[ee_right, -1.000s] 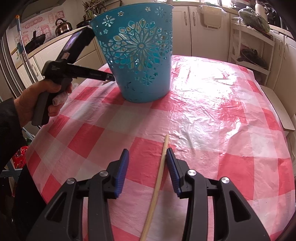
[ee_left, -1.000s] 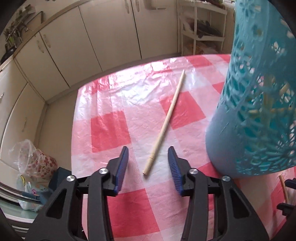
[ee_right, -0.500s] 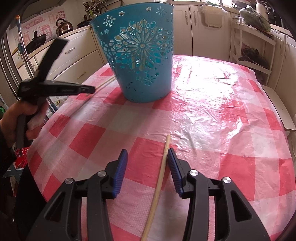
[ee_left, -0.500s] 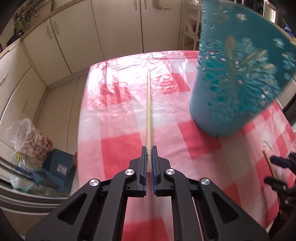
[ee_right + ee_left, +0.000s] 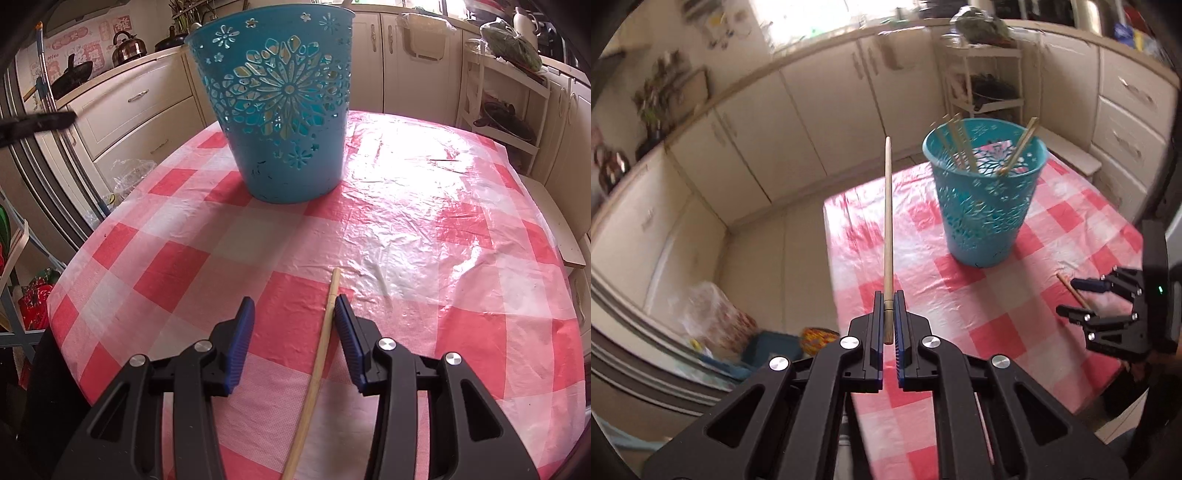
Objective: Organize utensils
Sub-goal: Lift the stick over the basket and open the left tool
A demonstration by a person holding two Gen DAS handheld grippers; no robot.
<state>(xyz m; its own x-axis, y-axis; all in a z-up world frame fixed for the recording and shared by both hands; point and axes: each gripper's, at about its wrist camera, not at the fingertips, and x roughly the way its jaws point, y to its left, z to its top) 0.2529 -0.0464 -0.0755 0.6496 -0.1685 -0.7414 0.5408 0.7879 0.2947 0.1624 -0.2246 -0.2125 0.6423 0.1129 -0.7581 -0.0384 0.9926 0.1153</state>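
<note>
My left gripper [image 5: 888, 301] is shut on a long wooden chopstick [image 5: 887, 221] and holds it raised above the table, pointing away, left of the blue basket [image 5: 982, 206]. Several chopsticks [image 5: 1015, 151] stand inside the basket. My right gripper [image 5: 293, 308] is open, low over the table, with a second wooden chopstick [image 5: 319, 365] lying between its fingers, close to the right pad [image 5: 345, 325]. The basket [image 5: 284, 110] stands beyond it. The right gripper also shows in the left wrist view [image 5: 1078, 297].
The table [image 5: 424, 221] has a red and white checked plastic cover. Kitchen cabinets [image 5: 812, 110] run behind it. A white shelf rack [image 5: 506, 99] stands at the right. Bags and boxes [image 5: 716, 325] lie on the floor left of the table.
My left gripper closed on the chopstick and lifted it off the table, well above the basket's base. My right gripper stayed open and edged forward along its chopstick.
</note>
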